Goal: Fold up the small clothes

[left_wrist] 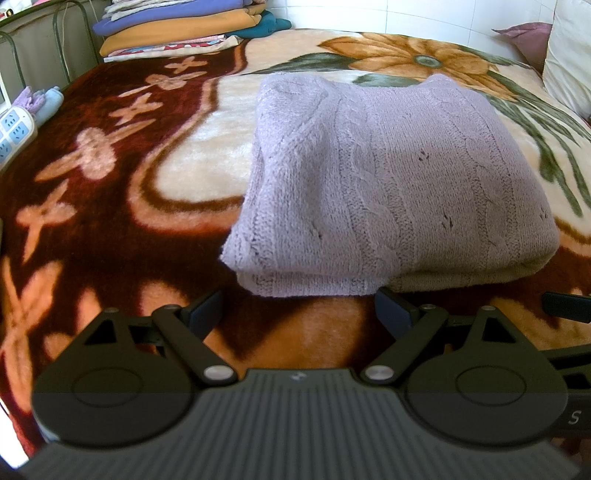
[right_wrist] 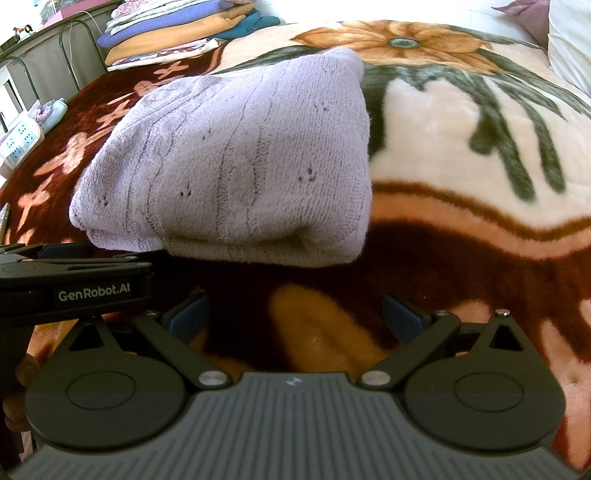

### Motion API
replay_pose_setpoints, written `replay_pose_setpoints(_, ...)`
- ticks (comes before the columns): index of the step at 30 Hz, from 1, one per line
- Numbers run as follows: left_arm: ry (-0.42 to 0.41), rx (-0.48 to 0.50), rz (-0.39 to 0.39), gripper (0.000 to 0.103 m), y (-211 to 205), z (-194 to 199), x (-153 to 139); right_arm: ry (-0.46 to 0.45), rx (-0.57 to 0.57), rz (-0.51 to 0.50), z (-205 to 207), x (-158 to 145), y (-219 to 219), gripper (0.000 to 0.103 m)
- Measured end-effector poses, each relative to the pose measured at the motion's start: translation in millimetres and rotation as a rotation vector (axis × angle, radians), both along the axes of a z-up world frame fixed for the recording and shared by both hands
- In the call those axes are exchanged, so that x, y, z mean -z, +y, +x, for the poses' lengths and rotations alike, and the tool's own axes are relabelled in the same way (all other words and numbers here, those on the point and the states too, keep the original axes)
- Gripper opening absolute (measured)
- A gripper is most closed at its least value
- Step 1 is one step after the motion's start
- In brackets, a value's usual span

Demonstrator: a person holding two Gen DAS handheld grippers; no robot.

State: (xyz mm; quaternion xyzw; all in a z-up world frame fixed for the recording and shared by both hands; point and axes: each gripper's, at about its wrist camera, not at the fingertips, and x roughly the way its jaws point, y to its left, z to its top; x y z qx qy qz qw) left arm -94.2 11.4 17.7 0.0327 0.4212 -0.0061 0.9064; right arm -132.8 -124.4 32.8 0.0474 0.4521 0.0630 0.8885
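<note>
At the far left edge of the bed, a white power strip (left_wrist: 14, 127) with blue sockets lies beside a small bundle of lilac and pale blue cloth (left_wrist: 44, 101). Behind them, at the head corner, a stack of folded clothes (left_wrist: 177, 27) in blue, orange and teal sits against a metal bed frame (left_wrist: 61, 44).

The floral blanket (left_wrist: 110, 184) covers the bed, dark red with pink blossoms on the left and cream with a large orange flower on the right. The lilac knitted sweater (left_wrist: 388, 184) lies folded into a compact rectangle on the blanket, its doubled near edge facing both cameras.

The left tongs (left_wrist: 299, 314) stand wide apart with nothing between them, just short of the sweater's near edge and not touching it. In the right wrist view the sweater (right_wrist: 236, 166) sits to the upper left, and the right tongs (right_wrist: 295, 317) are likewise spread wide and empty, above bare blanket (right_wrist: 461, 166). A cream pillow (left_wrist: 569, 62) rests at the far right.
</note>
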Motion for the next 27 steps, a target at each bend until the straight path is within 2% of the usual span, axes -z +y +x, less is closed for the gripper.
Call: replay_pose_setpoints(27, 0.002, -0.001, 0.0, 0.09, -0.1, 0.9, -0.1, 0.002, 0.002, 0.001, 0.2, -0.1, 0.5, 0.102)
